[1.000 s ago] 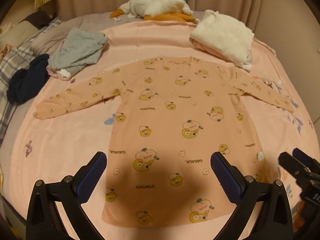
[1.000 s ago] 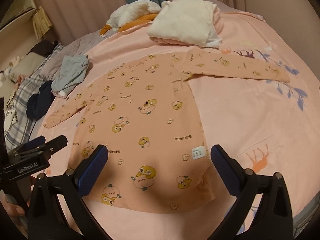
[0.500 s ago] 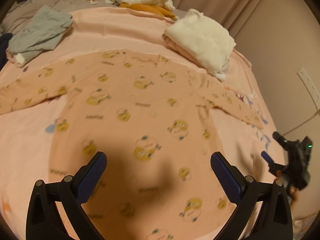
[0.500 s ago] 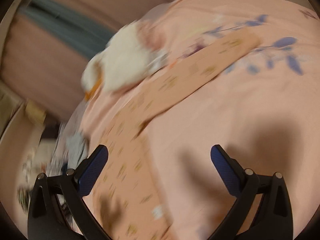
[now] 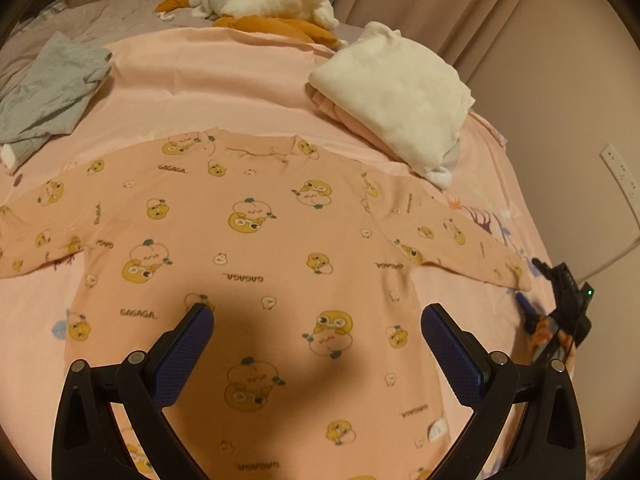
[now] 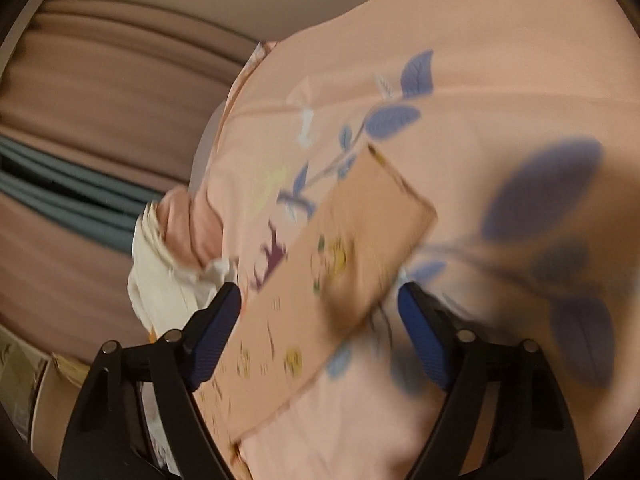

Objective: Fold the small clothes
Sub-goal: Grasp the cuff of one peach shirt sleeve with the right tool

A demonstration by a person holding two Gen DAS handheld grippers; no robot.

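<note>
Both tongs are spread wide and hold nothing: the left gripper (image 5: 316, 344) hangs over the lower body of the shirt (image 5: 256, 264), the right gripper (image 6: 320, 320) hangs low over the right sleeve (image 6: 320, 284). Largest in sight is the bed (image 5: 208, 76), covered in a pink sheet with blue leaf prints. On it the shirt lies flat, peach with yellow cartoon prints, collar away from the person, hem toward them, both sleeves stretched straight out sideways. Beyond the collar sit a white stack (image 5: 396, 92) of folded clothes, a white and orange plush (image 5: 264, 0) and, off to the left, a grey garment (image 5: 48, 88). The sleeve's long axis runs up and away between the right gripper's fingers (image 6: 212, 336) — its cuff (image 6: 400, 188) lies just ahead of the tips, slightly blurred. The right gripper is the nearer one to this sleeve; in the left view it shows just past the cuff at the bed's right edge. The likely next step is pinching the cuff and carrying it inward across the body — no fold is made yet.
</note>
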